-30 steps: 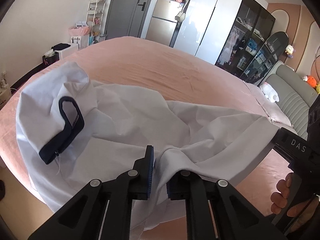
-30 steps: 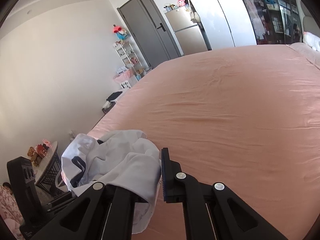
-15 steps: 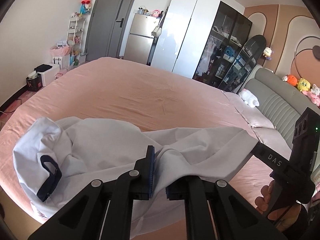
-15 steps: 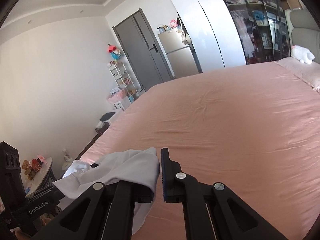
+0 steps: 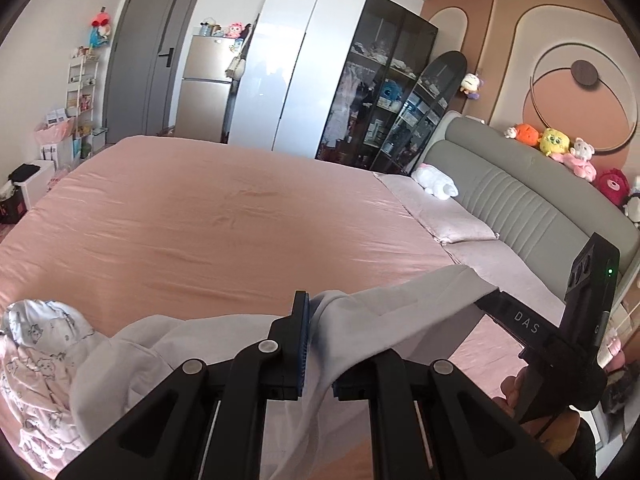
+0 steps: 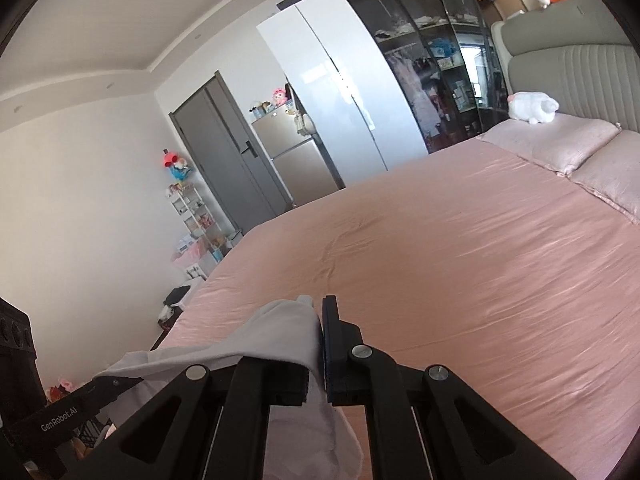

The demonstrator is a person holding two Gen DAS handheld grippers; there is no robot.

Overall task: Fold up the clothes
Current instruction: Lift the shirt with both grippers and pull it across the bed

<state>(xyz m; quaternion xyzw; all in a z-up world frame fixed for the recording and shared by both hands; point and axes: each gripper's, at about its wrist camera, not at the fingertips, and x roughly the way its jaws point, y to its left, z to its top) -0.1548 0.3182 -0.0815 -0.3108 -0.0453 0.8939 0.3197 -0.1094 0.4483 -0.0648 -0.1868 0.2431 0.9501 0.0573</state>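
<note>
White garment (image 5: 400,312) stretched in the air above the pink bed (image 5: 240,232), one edge pinched in the left gripper (image 5: 320,344), another in the right gripper (image 6: 316,354). No fold is visible; laying flat and folding apparently remain. A patterned garment (image 5: 36,356) lies crumpled at the bed's edge.

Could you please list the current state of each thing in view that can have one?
White garment: lifted, stretched between both grippers.
Left gripper: shut on the garment.
Right gripper: shut on the garment.
Printed pink garment: crumpled on the bed.
Grey door: closed.
Pink bed sheet: spread, lightly creased.
</note>
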